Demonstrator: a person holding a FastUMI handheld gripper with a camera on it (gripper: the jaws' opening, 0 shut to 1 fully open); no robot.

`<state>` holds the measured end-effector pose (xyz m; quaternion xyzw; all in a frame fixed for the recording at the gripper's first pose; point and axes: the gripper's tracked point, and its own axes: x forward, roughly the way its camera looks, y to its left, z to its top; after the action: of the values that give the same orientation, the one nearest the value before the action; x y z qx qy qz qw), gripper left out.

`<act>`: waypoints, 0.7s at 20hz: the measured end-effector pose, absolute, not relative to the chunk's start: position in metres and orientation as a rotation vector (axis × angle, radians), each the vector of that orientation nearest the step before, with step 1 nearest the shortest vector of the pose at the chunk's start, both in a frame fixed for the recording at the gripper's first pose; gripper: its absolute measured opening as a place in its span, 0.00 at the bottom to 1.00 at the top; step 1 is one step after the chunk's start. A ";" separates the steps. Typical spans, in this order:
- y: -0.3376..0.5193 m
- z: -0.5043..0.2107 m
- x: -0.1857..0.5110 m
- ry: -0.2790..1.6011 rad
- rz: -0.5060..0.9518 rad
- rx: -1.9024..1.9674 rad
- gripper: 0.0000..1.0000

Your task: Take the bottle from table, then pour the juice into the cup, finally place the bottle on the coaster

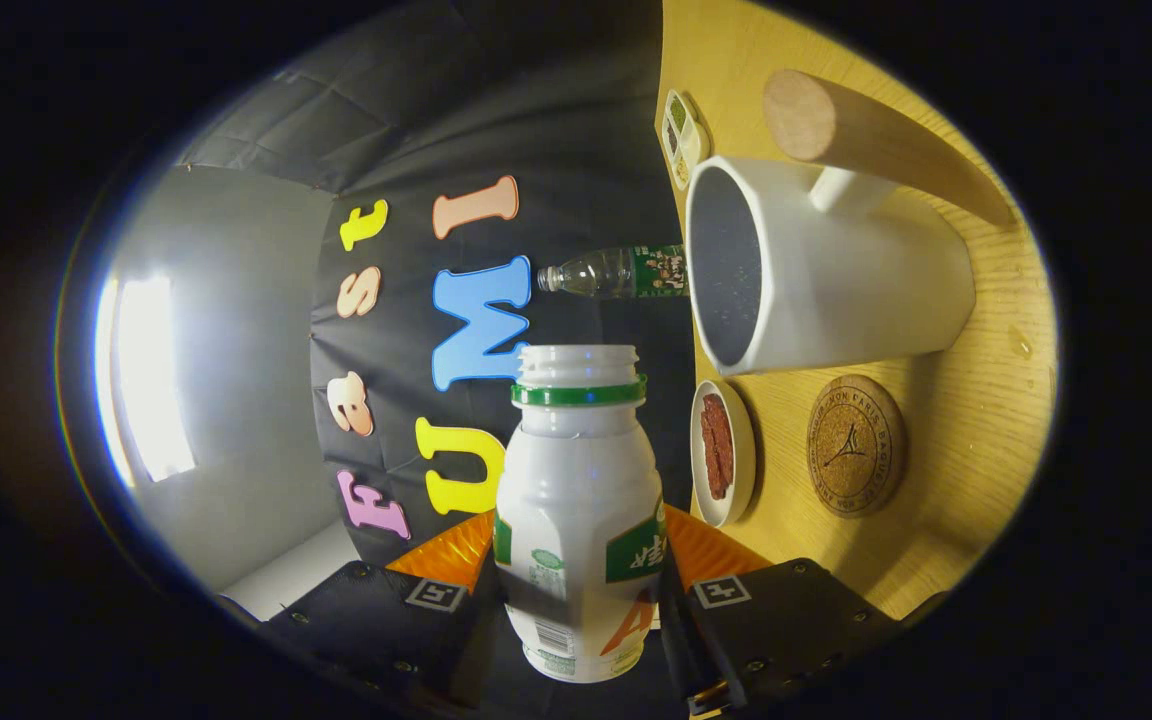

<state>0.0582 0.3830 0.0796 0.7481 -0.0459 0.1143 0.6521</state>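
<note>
My gripper (576, 575) is shut on a white juice bottle (578, 520) with a green neck ring and no cap. The view is rolled on its side, so the wooden table (976, 400) stands like a wall to the right and the bottle lies roughly level. Its open mouth (578, 358) sits just short of the rim of the white cup (836, 275), which has a wooden handle (866, 135). The cup's dark inside (726, 265) faces the bottle's side. No stream of juice shows. The round cork coaster (854, 445) lies bare beside the cup.
A small white dish (698, 470) with red-brown pieces lies on the table between the bottle and the coaster. A clear plastic bottle (616, 272) stands behind the cup, and a small packet (684, 135) lies farther back. The black cloth wall hangs beyond.
</note>
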 end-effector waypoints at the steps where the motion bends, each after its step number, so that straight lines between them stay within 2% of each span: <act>1: 0.382 0.080 0.059 -0.109 0.260 1.708 0.67; 14: 0.378 0.087 0.058 -0.147 0.270 1.767 0.67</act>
<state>0.0579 0.3778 0.0867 0.7699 -0.0642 0.1178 0.6239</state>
